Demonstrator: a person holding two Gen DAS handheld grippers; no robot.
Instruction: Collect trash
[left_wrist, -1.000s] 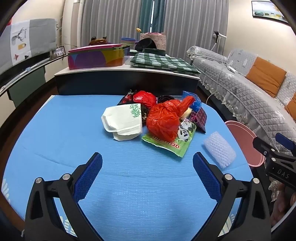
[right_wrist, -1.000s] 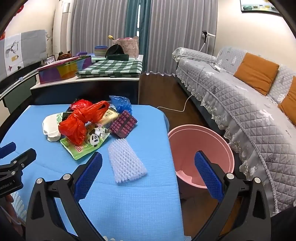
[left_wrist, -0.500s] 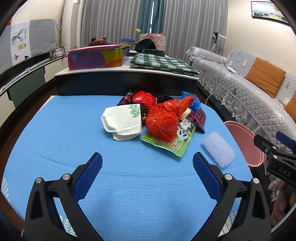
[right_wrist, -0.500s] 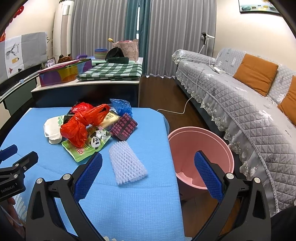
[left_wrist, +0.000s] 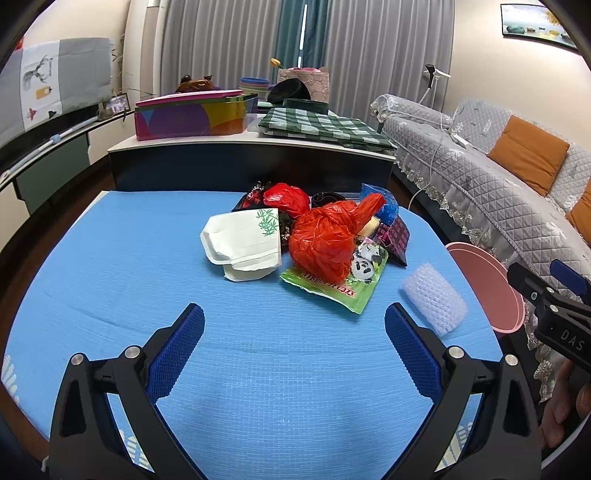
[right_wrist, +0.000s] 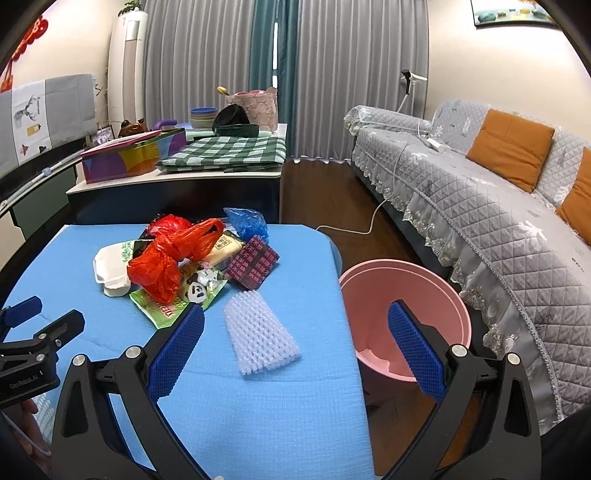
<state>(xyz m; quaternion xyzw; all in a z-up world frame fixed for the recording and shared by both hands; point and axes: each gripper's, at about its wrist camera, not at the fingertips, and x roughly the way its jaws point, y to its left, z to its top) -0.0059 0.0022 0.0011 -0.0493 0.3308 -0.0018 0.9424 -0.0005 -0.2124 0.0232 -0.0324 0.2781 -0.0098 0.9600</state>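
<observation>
Blue tabletop (left_wrist: 129, 258) carries a trash pile with the red bag (left_wrist: 325, 240) in its middle. White carton (left_wrist: 240, 240) touches the pile left of the red bag; green wrapper (left_wrist: 332, 288) lies under the bag, sticking out toward the camera. Dark red packet (left_wrist: 397, 236) sits right of the bag, blue bag (left_wrist: 384, 206) behind it; what lies deeper in the pile is hard to tell. White foam net (right_wrist: 260, 328) lies alone, right of the red bag and near the tabletop edge. Pink bin (right_wrist: 406, 317) stands on the floor just beyond that edge. Left gripper (left_wrist: 294, 328) fingers spread wide, holding nothing, above bare tabletop near the bag. Right gripper (right_wrist: 295, 328) fingers also released, straddling the foam net and bin rim.
</observation>
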